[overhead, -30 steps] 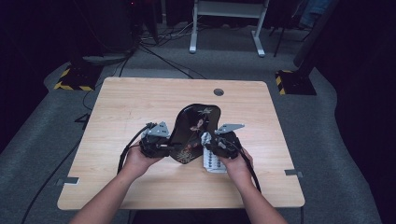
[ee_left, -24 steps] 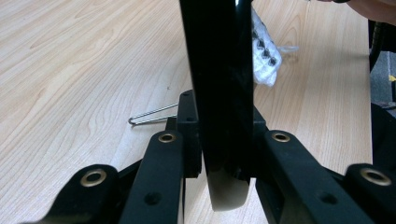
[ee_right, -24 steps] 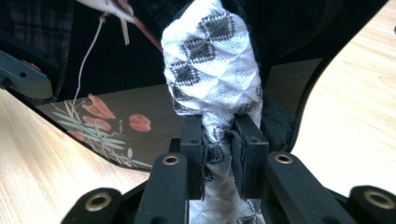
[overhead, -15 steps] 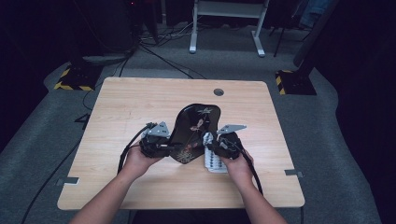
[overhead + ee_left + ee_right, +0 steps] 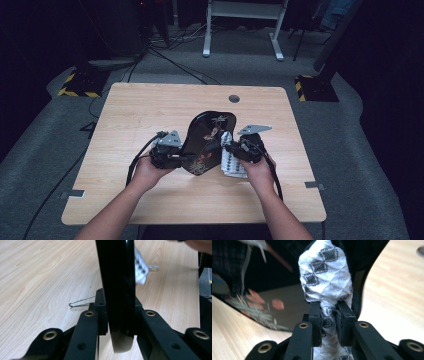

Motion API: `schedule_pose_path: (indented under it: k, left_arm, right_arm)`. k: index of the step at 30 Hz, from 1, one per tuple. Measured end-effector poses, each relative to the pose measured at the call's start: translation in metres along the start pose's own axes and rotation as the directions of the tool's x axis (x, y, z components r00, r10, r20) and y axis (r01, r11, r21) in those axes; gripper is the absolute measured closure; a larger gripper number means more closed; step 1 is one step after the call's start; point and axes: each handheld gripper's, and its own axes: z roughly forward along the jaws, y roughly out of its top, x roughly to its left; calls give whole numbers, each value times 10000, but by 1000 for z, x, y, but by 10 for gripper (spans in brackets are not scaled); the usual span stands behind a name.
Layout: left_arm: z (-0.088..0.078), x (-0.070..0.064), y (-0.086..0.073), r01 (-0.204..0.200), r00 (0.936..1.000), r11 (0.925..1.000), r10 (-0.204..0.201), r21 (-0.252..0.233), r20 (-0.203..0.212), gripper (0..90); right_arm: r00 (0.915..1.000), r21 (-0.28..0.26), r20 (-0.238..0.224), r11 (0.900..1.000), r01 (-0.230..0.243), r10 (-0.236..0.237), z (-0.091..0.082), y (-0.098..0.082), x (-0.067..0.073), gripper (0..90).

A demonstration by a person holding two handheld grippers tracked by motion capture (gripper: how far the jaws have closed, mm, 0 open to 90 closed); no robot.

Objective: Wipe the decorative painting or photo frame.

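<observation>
1. High view puts the work at the centre of the frame: a black lacquered tray (image 5: 205,142) with painted flowers, propped at a tilt on the wooden table (image 5: 150,110), one edge raised off the wood.
2. At the tray's lower left edge sits the left gripper (image 5: 172,156). In the left gripper view its jaws (image 5: 120,325) are clamped on the tray's rim (image 5: 116,277), which rises as a dark glossy slab through the middle of the frame.
3. Just right of the tray, the right gripper (image 5: 235,150) is pinched shut on a white cloth with dark diamond patterning (image 5: 231,162). In the right gripper view the cloth (image 5: 325,275) bulges above the jaws in the upper middle, pressed against the tray's shiny face (image 5: 262,297); this looks like wiping.
4. A small bent wire clip (image 5: 81,301) lies on the table at centre left of the left gripper view, apart from the tray.
5. My guess is the tray is stiff, fairly light and slick: lacquer scratches and slips, so the rim is the place to hold, squarely and deep in the jaws, as it is now.
6. Cloth is soft and bunches; gripping a gathered fold, as here, leaves a padded wad to rub with and keeps the hard jaws off the finish.
</observation>
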Motion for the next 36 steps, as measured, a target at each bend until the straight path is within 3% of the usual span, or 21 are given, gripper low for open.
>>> schedule_pose_path:
  k: [4, 6, 8, 13, 16, 19, 22, 25, 32, 36]
  left_arm:
    - [0, -1, 0, 17, 10000, 10000, -17, -3, -13, 772]
    - [0, 0, 0, 14, 10000, 10000, -14, -1, -17, 772]
    - [0, 0, 0, 11, 10000, 10000, -11, 1, -23, 772]
    - [0, 0, 0, 14, 10000, 10000, -14, 7, -13, 772]
    - [0, -1, 0, 10, 10000, 10000, -10, 20, -17, 772]
    - [0, -1, 1, 22, 10000, 10000, -22, 27, -3, 770]
    - [1, -1, 1, 2, 10000, 10000, -2, 43, -5, 770]
    - [1, -1, 1, 3, 10000, 10000, -3, 52, -7, 771]
    - [1, 0, 1, 8, 10000, 10000, -8, 36, 23, 770]
    - [1, -1, 1, 2, 10000, 10000, -2, 50, 12, 770]
  right_arm:
    - [10000, 590, -88, 9983, -21, 26, 17, -17, 1, 772]
    - [10000, 669, -86, 9978, 14, -8, 15, -15, 2, 771]
    - [9999, 609, -50, 9981, 114, -111, 13, -12, 2, 772]
    - [9998, -177, 169, 9998, 132, -129, -9, 12, -3, 771]
    - [9998, -248, 162, 9996, 104, -100, -9, 11, -4, 772]
    - [9999, -68, 152, 10000, 56, -55, -4, 5, -3, 772]
    - [9999, 515, 82, 9986, 86, -91, 10, -9, -3, 771]
    - [9998, 639, 105, 9979, 136, -143, 9, -7, -2, 771]
    - [9989, -176, 404, 9996, 229, -222, -15, 20, -7, 771]
    - [9989, -311, 448, 9994, 161, -147, -19, 22, -10, 771]
